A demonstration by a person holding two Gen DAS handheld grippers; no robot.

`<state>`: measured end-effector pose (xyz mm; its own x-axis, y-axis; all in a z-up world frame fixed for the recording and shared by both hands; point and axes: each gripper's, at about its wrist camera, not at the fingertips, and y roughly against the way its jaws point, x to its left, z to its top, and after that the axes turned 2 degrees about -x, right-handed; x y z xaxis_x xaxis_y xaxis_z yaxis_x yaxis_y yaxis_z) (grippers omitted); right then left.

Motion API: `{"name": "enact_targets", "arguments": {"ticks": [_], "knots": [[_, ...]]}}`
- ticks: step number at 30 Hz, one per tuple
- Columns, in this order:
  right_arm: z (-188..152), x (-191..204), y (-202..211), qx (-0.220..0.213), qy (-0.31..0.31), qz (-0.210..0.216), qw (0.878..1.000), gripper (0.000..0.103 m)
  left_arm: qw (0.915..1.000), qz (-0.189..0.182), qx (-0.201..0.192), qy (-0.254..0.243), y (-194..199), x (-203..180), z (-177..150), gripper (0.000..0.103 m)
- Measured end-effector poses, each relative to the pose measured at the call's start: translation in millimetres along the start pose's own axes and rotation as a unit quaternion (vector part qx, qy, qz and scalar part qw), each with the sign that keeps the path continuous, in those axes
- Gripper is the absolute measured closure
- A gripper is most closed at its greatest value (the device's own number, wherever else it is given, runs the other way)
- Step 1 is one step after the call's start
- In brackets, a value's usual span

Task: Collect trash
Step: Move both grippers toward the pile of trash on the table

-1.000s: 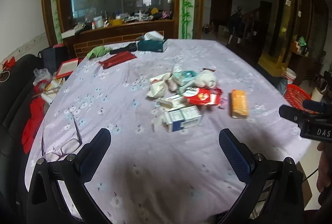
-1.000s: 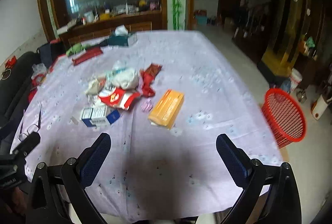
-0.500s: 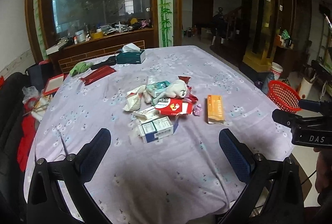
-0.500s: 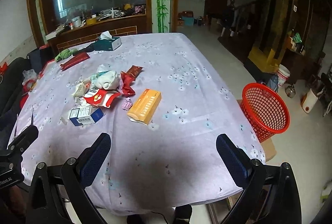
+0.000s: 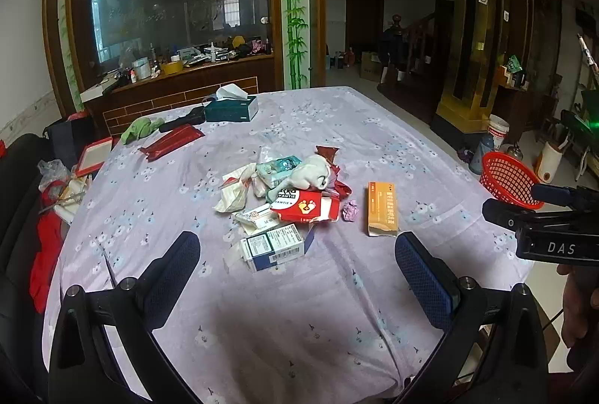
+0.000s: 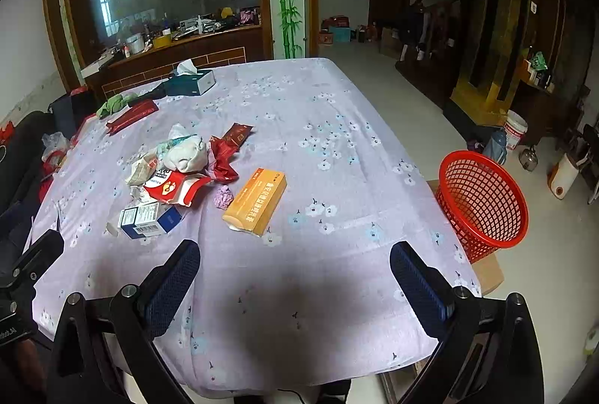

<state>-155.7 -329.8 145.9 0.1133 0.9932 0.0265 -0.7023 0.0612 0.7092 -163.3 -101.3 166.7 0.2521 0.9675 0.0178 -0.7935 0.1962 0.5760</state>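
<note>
Hovering level above the table's near edge, both hand-held grippers, left and right, gape empty.

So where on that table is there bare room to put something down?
Bare cloth runs between the orange box and the basket side, and along the near edge below the blue-white box. The trash pile at left centre is crowded.

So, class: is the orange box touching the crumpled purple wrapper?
Apart. The right wrist view shows bare cloth between the orange box and the purple wrapper.
</note>
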Motion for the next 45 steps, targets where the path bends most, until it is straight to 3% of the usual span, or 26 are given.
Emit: {"name": "enact_targets", "arguments": {"ticks": [25,45], "knots": [[20.6,-16.1,-34.7,0.027,0.028,0.014,0.999,0.001,0.9998,-0.002,0.017,0.012,-26.3,-20.9,8.4,0.000],[28.1,-6.8,-50.3,0.038,0.022,0.024,0.999,0.001,0.9998,0.001,0.018,0.011,-29.3,-21.4,10.8,0.000]]}}
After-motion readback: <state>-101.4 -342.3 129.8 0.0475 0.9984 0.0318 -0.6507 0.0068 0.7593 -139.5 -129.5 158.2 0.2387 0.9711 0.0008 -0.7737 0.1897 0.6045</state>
